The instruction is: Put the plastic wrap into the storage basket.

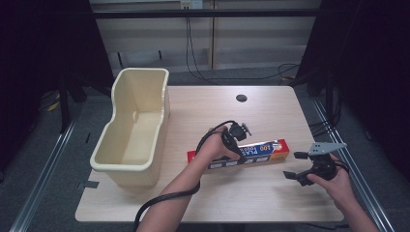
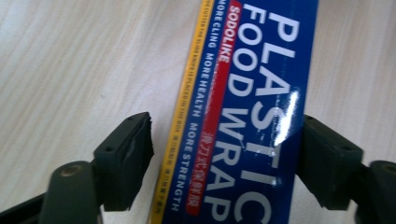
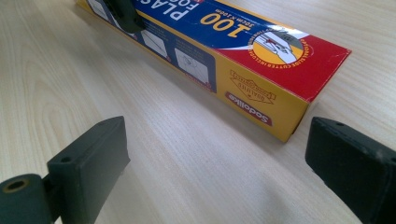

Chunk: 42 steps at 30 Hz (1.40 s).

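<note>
A long blue, red and yellow plastic food wrap box lies flat on the wooden table, right of centre. My left gripper comes down over the box's left half. In the left gripper view its jaws straddle the box: the right one touches the box's edge and a small gap stays at the left one, so this gripper is open. My right gripper is low over the table just off the box's right end. It stands wide open with bare table between its jaws, and the box's yellow end lies just ahead.
A tall cream plastic bin stands empty on the table's left side. A dark round hole sits near the far edge. The left gripper's cable trails off the front edge. Bare tabletop lies in front of the box.
</note>
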Available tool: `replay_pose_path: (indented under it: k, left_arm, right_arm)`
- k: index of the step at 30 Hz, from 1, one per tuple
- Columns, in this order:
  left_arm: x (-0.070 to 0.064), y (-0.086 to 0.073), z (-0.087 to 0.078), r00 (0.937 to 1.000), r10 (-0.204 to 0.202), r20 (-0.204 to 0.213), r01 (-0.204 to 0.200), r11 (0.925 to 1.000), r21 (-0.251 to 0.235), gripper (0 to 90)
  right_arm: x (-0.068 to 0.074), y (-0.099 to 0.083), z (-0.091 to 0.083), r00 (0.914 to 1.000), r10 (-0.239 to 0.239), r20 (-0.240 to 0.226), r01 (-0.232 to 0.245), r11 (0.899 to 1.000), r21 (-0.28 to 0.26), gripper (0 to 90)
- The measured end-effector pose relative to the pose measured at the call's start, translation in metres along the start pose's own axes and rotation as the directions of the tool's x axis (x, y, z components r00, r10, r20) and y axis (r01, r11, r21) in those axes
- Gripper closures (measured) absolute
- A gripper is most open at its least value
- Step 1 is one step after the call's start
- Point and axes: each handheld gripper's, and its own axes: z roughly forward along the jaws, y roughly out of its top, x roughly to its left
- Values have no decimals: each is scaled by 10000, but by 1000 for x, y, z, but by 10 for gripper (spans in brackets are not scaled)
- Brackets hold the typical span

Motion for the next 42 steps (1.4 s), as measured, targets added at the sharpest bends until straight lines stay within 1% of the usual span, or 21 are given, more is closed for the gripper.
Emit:
replay_pose_path:
  k: [1,2,3,6,8,9,10,11,14,20,21,22,24,25,27,28,32,36,37,40,42]
  left_arm:
    - [1,0,0,9999,126,29,-126,9998,177,245]
    - [1,0,0,9999,104,74,-105,9997,198,247]
    - [1,0,1,10000,-70,46,69,9999,150,246]
    - [0,1,2,9998,-187,61,186,9996,212,251]
    - [0,2,3,9999,14,110,-17,9996,291,266]
    - [-1,2,3,9998,-43,175,34,9987,499,268]
    - [-2,2,4,9998,-82,174,74,9988,491,278]
    - [-1,3,4,9997,156,175,-166,9980,607,278]
    - [-2,5,5,9999,-87,100,80,9979,649,298]
    - [-2,9,4,9999,135,31,-138,9955,941,340]
    - [-3,9,4,10000,-48,12,47,9958,911,345]
    - [-3,10,4,9999,-116,47,110,9942,1073,350]
    - [-6,13,3,9983,-582,-85,589,9891,1347,364]
    - [-7,14,2,9974,-713,-128,724,9872,1423,372]
    - [-9,16,0,9972,-701,-263,733,9854,1534,394]
    - [-9,16,-1,9951,-949,-288,982,9830,1552,396]
    - [-7,17,-12,9929,-1192,-47,1186,9818,1483,403]
    - [-5,19,-27,9844,-1761,-48,1748,9732,1495,405]
    - [-5,18,-31,9804,-1970,-63,1960,9711,1362,405]
    - [-4,18,-40,9774,-2112,-46,2096,9668,1462,406]
    - [-3,17,-47,9734,-2289,-106,2278,9620,1506,406]
  right_arm:
    - [0,0,0,10000,0,33,0,10000,-9,55]
    - [0,0,0,10000,10,3,-10,10000,-25,56]
    - [0,0,-1,10000,36,6,-36,10000,-43,56]
    - [-1,0,-1,10000,36,7,-36,10000,-66,56]
    - [0,0,-1,10000,40,0,-40,10000,-45,56]
    - [0,0,-1,10000,37,11,-37,10000,-37,56]
    - [0,0,-1,10000,42,-5,-42,10000,-31,57]
    - [0,0,-1,10000,44,12,-44,10000,-40,56]
    - [0,0,-1,10000,29,-11,-29,10000,-50,57]
    - [-1,0,-1,10000,12,10,-12,10000,-69,57]
    - [-1,0,-1,10000,7,-8,-7,10000,-65,57]
    - [-1,0,-1,10000,-1,-9,1,10000,-71,57]
    - [0,0,-1,10000,-25,18,25,10000,-65,57]
    - [0,0,-1,10000,5,23,-5,10000,-95,57]
    - [-1,0,-2,10000,-9,3,9,10000,-93,57]
    - [-1,0,-2,10000,-6,-9,6,10000,-99,57]
    - [0,0,-2,10000,4,-1,-4,9999,-137,56]
    - [0,1,-2,10000,-25,-38,24,9999,-142,54]
    - [0,1,-2,10000,-19,-39,18,9999,-126,54]
    - [1,1,-2,10000,-10,-43,9,9999,-161,51]
    - [1,1,-2,10000,-29,-5,29,9998,-180,51]
